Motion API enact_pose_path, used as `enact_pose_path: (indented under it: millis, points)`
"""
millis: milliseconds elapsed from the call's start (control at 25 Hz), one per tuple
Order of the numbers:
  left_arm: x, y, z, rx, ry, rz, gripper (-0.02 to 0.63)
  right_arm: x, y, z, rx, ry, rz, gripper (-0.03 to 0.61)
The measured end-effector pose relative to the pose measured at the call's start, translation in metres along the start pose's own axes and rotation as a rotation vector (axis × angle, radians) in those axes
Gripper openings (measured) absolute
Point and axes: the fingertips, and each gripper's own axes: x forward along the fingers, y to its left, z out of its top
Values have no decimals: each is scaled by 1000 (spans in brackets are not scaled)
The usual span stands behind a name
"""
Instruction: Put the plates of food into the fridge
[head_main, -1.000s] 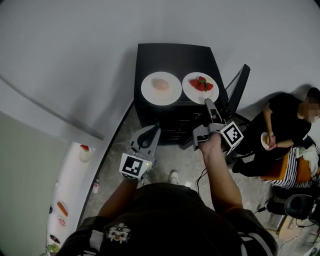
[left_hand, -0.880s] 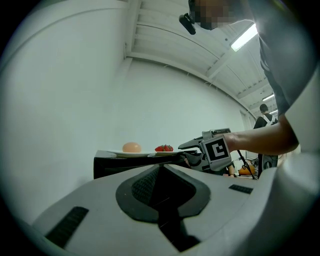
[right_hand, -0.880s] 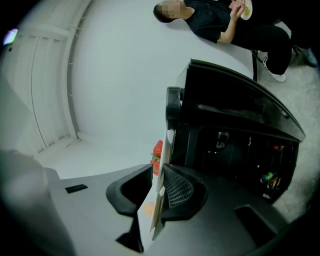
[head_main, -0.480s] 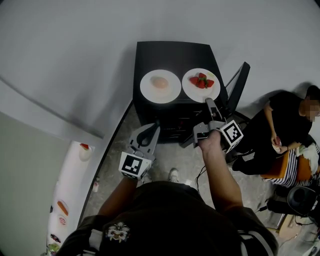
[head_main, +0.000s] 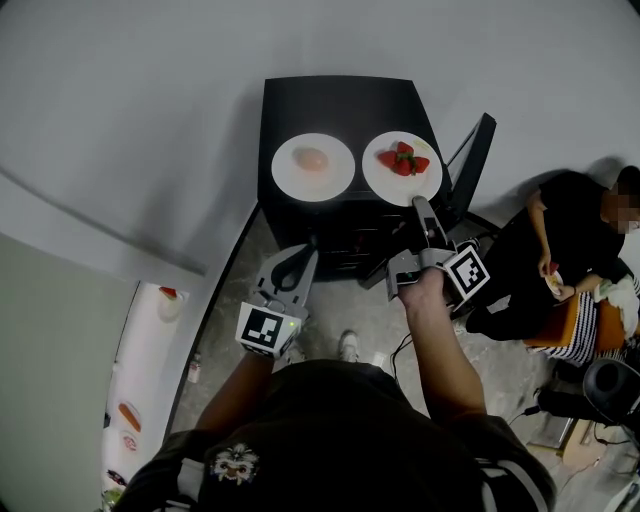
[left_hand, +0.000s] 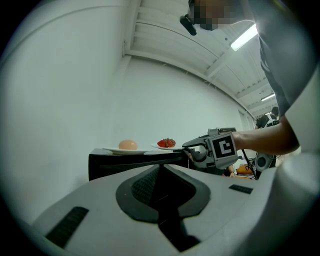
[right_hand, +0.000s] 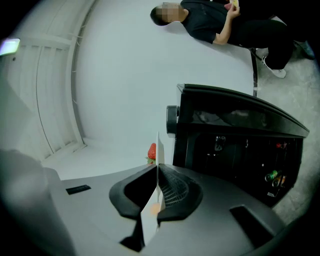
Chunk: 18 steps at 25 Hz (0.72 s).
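Two white plates rest on top of a black mini fridge (head_main: 340, 100). The left plate (head_main: 313, 165) carries a pale orange round food (left_hand: 127, 144). The right plate (head_main: 402, 168) carries strawberries (left_hand: 166, 143). My right gripper (head_main: 418, 206) reaches the near rim of the strawberry plate; its jaws have just been closing and now pinch that rim (right_hand: 156, 165), seen edge-on with a strawberry (right_hand: 151, 151) behind. My left gripper (head_main: 311, 252) hovers lower, in front of the fridge, shut with nothing in it (left_hand: 159, 167).
The fridge door (head_main: 472, 168) stands open to the right, and the shelves inside (right_hand: 240, 150) hold small items. A person (head_main: 570, 250) sits on the floor at the right. A white counter (head_main: 140, 370) with food items runs along the left.
The right gripper's jaws have closed onto the strawberry plate's rim. The left gripper has stayed where it was.
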Motion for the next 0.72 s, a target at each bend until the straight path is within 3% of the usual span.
enact_pose_path:
  millis: [320,480,720]
  points:
    - [-25,-24,-12,36,2,-25,40,-62,25,-16,-36,89,91,32]
    - [-2,-17,-23,23,64,-25,40,-60,17,-13,-20,133,83,32]
    - [29,-12,-27,1,68,-22,40,-62,-10,-12,56,158,49,32]
